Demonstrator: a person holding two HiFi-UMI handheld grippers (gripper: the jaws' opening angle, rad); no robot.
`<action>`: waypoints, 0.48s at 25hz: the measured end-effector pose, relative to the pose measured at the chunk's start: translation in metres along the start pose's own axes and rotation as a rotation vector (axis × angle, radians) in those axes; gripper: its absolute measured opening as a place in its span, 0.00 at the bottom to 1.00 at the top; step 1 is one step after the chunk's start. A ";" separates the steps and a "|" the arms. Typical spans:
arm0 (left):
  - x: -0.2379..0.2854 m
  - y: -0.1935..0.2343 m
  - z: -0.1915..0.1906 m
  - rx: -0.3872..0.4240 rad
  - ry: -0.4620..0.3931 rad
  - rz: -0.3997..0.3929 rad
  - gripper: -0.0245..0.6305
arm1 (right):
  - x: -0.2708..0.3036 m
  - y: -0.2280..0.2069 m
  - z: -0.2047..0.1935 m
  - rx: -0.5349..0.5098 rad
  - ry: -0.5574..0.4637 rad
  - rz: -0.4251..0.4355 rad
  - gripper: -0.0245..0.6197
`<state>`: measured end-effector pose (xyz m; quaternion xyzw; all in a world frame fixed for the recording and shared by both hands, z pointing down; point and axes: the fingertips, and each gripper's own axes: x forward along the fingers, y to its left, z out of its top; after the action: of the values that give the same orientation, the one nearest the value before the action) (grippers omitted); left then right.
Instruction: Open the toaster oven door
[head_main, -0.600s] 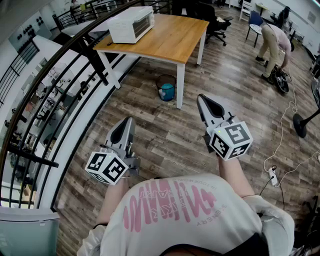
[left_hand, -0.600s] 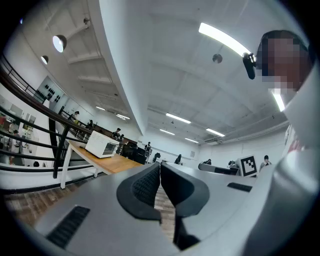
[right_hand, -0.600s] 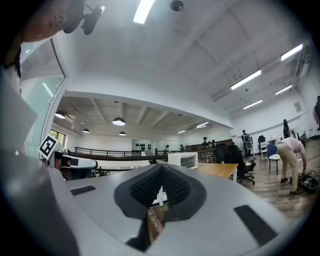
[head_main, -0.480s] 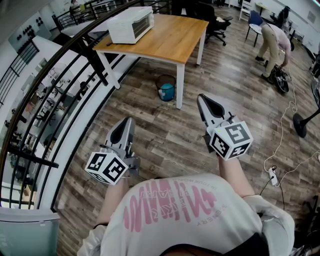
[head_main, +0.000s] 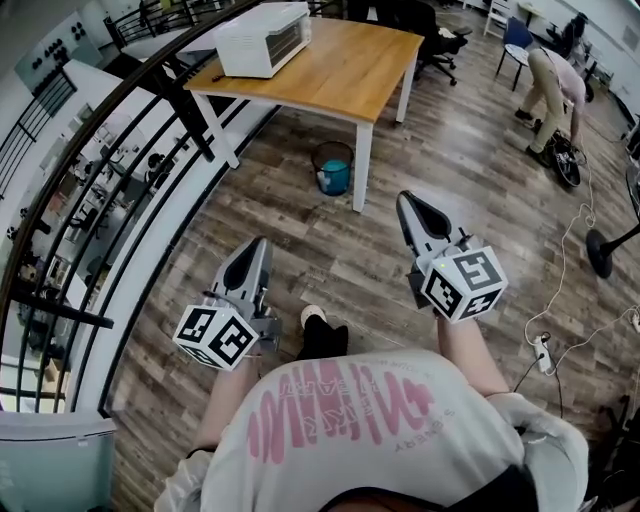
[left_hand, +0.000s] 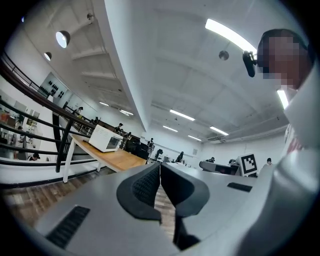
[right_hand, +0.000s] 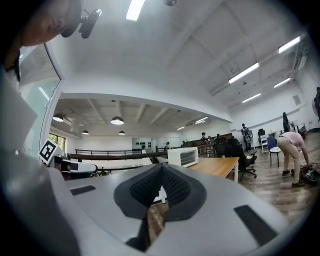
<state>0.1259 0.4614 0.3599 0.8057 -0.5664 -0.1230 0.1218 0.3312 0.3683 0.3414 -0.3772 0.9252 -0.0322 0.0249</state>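
Grey-brown wooden planks make up the floor (head_main: 300, 230) of a large open room, seen from above past a white shirt with pink print (head_main: 350, 420). Nearest the shirt, the two grippers are held level and well apart, with nothing touched by either. The left gripper (head_main: 251, 252) is seen at the near left, its marker cube toward the body; its jaws are pressed together at the tips with nothing between them. The right gripper (head_main: 409, 203) is held at the near right, a little farther forward, and its jaws are likewise closed on nothing. Between the two, a dark trouser leg ending in a pale shoe (head_main: 312, 317) is planted on the planks. At the near right a power strip (head_main: 545, 351) with a white cable lies on the floor.

Farther off, a dark bin with a blue liner (head_main: 333, 171) stands just beside the nearest white leg of a wooden-topped desk (head_main: 350, 75). The toaster oven (head_main: 263, 38), white, is set on the desk's far left corner, well away from both grippers; its glass door appears closed. A black railing (head_main: 120, 160) curves along the left side. At the far right, a person (head_main: 553, 82) is bent over toward the floor, and a black office chair (head_main: 438, 45) stands beyond the desk.
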 end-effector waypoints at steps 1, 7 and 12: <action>0.003 0.004 -0.002 -0.003 0.006 0.002 0.07 | 0.005 -0.002 -0.002 0.006 0.004 0.001 0.05; 0.039 0.036 -0.007 -0.027 0.032 0.002 0.07 | 0.049 -0.018 -0.018 0.019 0.060 0.001 0.05; 0.082 0.067 0.009 -0.023 0.037 -0.023 0.07 | 0.102 -0.034 -0.016 0.030 0.076 0.003 0.05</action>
<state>0.0910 0.3611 0.3689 0.8127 -0.5535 -0.1161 0.1400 0.2808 0.2733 0.3581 -0.3741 0.9254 -0.0601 -0.0045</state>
